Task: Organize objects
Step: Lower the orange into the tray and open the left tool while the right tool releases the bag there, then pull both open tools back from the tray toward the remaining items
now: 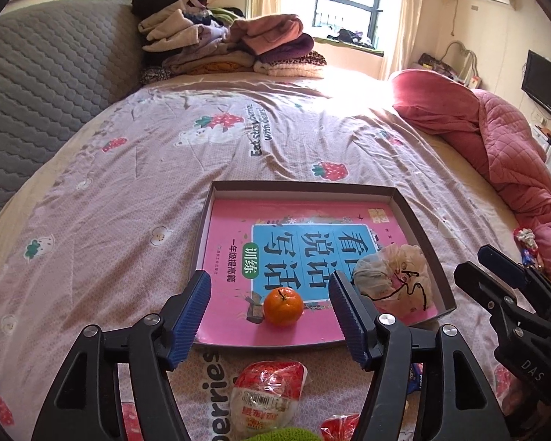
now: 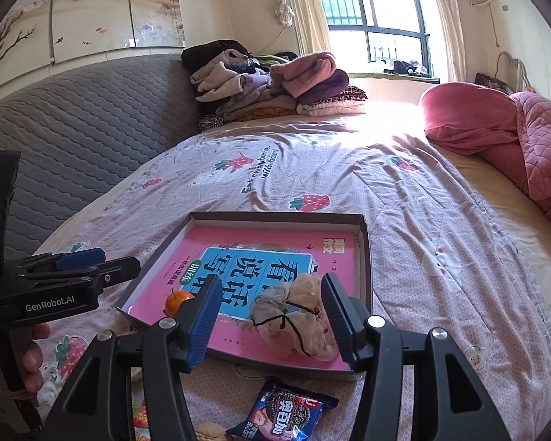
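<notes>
Snack packets lie closest to me on the bed sheet (image 1: pixel 128 169): a red and white packet (image 1: pixel 266 393) right under my left gripper (image 1: pixel 270 323), and a blue biscuit packet (image 2: pixel 284 413) under my right gripper (image 2: pixel 272 325). Both sit on the sheet just outside the near rim of the shallow box (image 1: pixel 418 217).

My left gripper hangs over the near edge of the box with its blue pads (image 1: pixel 193 319) spread wide and nothing between them. Framed in that gap, lower down, is the orange (image 1: pixel 283 307), which rests on the pink book (image 1: pixel 235 228) lying flat in the box, near the book's front edge.

My right gripper also has its pads apart and grips nothing. Through its gap I see the crumpled plastic bag (image 2: pixel 299 318) with a dark cord over it, sitting on the book in the near right corner of the box. The orange (image 2: pixel 178 302) and the bag are apart, with the orange to the left.

Further off, a pile of folded clothes (image 1: pixel 224 46) sits at the far end of the bed, and a pink quilt (image 1: pixel 496 136) is bunched along the right side. In the right wrist view, fingers (image 2: pixel 33 360) show at the left edge below my other gripper.
</notes>
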Action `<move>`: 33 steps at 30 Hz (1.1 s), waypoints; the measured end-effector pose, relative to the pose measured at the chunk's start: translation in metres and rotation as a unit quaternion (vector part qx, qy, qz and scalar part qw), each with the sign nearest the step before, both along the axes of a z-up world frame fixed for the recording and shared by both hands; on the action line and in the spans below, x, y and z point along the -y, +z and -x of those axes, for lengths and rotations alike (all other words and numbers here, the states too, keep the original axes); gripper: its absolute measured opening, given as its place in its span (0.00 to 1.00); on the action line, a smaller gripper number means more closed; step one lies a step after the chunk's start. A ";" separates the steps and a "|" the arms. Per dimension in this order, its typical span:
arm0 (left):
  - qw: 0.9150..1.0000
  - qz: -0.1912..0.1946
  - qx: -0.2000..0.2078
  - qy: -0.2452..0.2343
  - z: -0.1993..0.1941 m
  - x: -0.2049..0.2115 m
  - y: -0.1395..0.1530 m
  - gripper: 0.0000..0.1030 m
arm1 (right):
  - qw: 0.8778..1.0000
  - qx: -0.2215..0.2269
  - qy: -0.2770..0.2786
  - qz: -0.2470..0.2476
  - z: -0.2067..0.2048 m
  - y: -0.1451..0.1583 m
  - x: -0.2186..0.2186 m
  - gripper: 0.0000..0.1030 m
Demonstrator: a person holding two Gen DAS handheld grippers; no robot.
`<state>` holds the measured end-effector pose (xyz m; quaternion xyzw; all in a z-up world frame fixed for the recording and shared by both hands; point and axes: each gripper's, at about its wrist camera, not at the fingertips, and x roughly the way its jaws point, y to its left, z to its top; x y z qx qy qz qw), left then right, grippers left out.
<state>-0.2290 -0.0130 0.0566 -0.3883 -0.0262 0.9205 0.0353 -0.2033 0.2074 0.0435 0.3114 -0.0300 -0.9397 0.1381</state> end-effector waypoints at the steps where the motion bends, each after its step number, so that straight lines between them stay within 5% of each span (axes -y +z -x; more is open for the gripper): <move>1: 1.000 0.003 -0.006 0.001 -0.004 0.000 0.003 0.67 | 1.000 -0.005 0.001 0.000 -0.004 0.003 0.000 0.54; 23: 0.999 0.002 -0.054 0.004 -0.090 0.008 0.027 0.68 | 0.997 -0.076 0.002 -0.016 -0.095 0.034 0.021 0.57; 33: 0.998 0.008 -0.065 -0.001 -0.117 0.005 0.032 0.68 | 0.998 -0.054 -0.003 -0.008 -0.115 0.024 0.023 0.57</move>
